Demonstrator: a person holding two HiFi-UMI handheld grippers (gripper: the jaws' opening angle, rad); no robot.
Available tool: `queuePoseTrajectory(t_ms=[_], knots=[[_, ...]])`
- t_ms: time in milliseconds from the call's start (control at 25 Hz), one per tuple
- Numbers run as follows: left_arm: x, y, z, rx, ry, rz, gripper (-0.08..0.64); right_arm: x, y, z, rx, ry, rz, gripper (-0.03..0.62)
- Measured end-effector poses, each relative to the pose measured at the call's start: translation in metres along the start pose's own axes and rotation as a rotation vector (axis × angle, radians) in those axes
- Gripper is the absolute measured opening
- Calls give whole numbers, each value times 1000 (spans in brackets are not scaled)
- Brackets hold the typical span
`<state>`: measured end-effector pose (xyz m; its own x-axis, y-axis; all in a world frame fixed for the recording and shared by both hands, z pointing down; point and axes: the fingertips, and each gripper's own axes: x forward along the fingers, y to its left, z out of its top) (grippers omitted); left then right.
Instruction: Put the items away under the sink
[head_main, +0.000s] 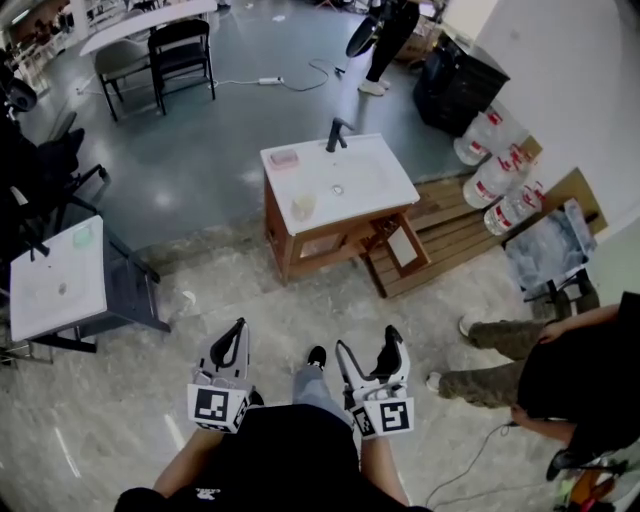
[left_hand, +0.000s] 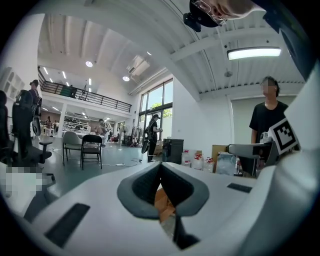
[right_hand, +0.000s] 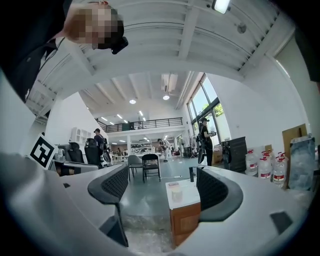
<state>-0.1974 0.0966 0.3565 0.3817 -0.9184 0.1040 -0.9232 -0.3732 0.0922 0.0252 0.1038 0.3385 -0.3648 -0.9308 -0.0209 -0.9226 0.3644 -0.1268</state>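
A wooden sink cabinet (head_main: 318, 243) with a white basin top (head_main: 375, 180) and a black tap (head_main: 337, 133) stands a few steps ahead on the floor. On the top lie a pink item (head_main: 284, 157) and a pale cup (head_main: 303, 207). Both grippers hang low in front of the person, well short of the cabinet. My left gripper (head_main: 238, 330) is shut with its pads (left_hand: 150, 182) pressed together on nothing. My right gripper (head_main: 368, 342) is open and empty. Between its jaws, far off, the cabinet (right_hand: 186, 220), cup (right_hand: 177, 193) and pink item (right_hand: 173, 184) show in the right gripper view.
A wooden pallet (head_main: 455, 235) lies right of the cabinet, with a framed wooden panel (head_main: 405, 246) on it and water jugs (head_main: 500, 180) behind. A second white basin (head_main: 55, 280) on a grey stand is at left. A person (head_main: 560, 365) crouches at right. Folding chairs (head_main: 180, 55) stand far back.
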Motion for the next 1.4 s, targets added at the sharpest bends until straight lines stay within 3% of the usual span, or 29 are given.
queuePoseTrajectory(t_ms=[400, 720, 920, 1400], knots=[[120, -27, 8, 4, 2, 108, 8, 84, -90, -5, 26, 43, 149, 425], [167, -14, -16, -14, 36, 217, 8, 141, -123, -42, 62, 125, 228, 424], [200, 16, -52, -29, 89, 242, 8, 187, -122, -96, 63, 207, 230, 415], [274, 76, -150, -29, 155, 195, 8, 310, -90, -263, 15, 365, 239, 334]])
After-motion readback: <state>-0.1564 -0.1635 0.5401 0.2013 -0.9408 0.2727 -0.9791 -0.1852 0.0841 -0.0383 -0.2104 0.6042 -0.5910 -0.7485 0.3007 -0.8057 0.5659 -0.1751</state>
